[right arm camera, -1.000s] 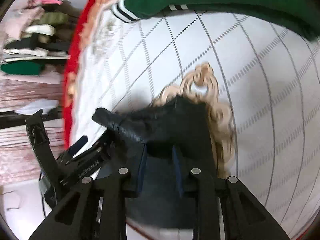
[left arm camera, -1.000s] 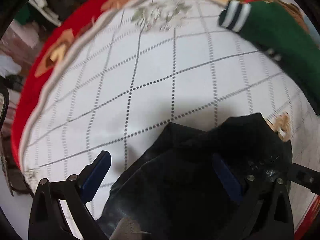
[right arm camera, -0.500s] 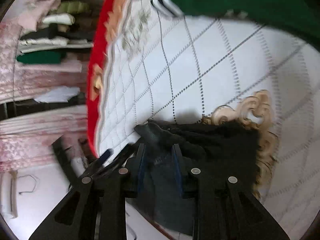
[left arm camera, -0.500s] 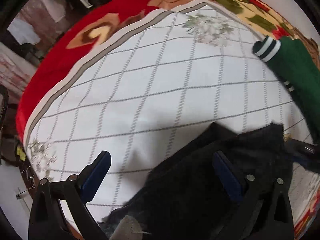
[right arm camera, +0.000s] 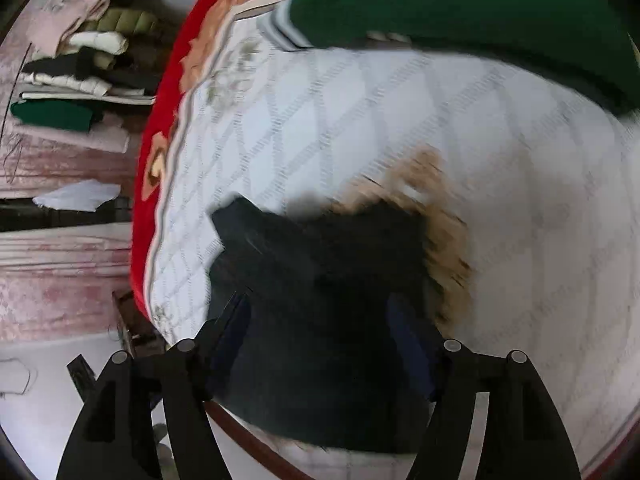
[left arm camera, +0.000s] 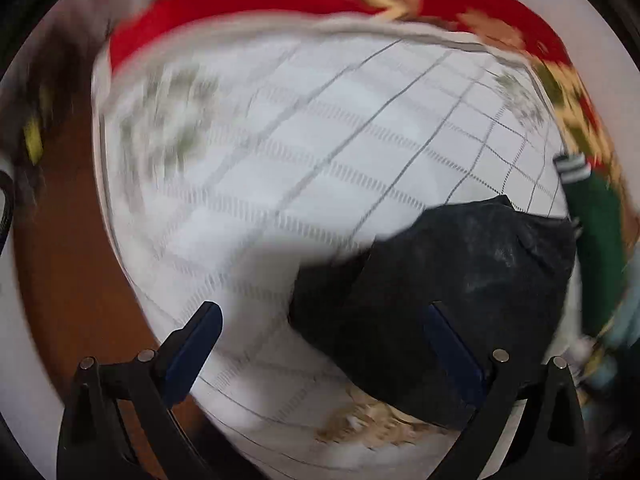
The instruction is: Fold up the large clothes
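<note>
Black garment lying bunched on the white quilted bed cover; left gripper hanging wide open over it; right gripper spread wide, straddling the same cloth; green sweater lying beyond.

The right claw stands spread wide over a folded black garment on the white quilted bed; a green garment lies beyond.

Soft even daylight; heavy motion blur; fisheye bending at edges
</note>
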A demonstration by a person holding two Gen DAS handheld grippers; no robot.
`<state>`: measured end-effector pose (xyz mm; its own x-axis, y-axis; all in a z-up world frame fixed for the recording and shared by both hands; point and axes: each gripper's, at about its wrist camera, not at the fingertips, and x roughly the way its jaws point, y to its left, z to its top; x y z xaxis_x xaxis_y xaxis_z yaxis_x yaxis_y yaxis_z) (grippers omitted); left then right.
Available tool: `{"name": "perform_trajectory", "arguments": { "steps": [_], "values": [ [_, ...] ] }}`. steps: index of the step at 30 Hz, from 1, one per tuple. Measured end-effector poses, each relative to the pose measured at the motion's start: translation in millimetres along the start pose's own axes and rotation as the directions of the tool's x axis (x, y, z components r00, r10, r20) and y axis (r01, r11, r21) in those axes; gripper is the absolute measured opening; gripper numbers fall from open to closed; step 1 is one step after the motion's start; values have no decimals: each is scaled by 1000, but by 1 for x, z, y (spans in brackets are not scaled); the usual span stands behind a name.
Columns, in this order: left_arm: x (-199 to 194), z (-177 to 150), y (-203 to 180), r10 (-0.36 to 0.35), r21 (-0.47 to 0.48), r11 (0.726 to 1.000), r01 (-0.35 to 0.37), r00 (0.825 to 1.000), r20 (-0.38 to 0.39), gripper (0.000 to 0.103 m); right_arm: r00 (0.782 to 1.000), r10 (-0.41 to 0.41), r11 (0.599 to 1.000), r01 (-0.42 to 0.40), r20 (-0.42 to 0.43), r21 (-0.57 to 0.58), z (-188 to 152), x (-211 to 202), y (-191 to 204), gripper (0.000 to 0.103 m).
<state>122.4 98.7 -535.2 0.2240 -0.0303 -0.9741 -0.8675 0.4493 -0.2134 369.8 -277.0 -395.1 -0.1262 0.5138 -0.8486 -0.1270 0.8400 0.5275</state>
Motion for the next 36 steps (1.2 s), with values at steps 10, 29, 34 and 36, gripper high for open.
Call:
{"name": "perform_trajectory", "arguments": {
  "steps": [10, 29, 34, 36],
  "values": [
    [43, -9, 11, -200, -110, 972, 206, 978, 65, 33, 972, 233, 948, -217, -44, 232, -37, 65, -86, 73],
    [49, -5, 9, -289, -62, 953, 297, 950, 120, 55, 809, 551, 834, -542, -206, 103, 1, 131, -34, 63],
    [50, -4, -4, -275, -19, 960, 281, 951, 139, 58, 859, 460, 886, -459, -225, 59, 8, 155, -20, 86],
    [43, -2, -4, -263, -13, 963, 270, 947, 185, 57, 862, 459, 886, -462, -214, 41, 7, 152, -9, 60]
  ]
}}
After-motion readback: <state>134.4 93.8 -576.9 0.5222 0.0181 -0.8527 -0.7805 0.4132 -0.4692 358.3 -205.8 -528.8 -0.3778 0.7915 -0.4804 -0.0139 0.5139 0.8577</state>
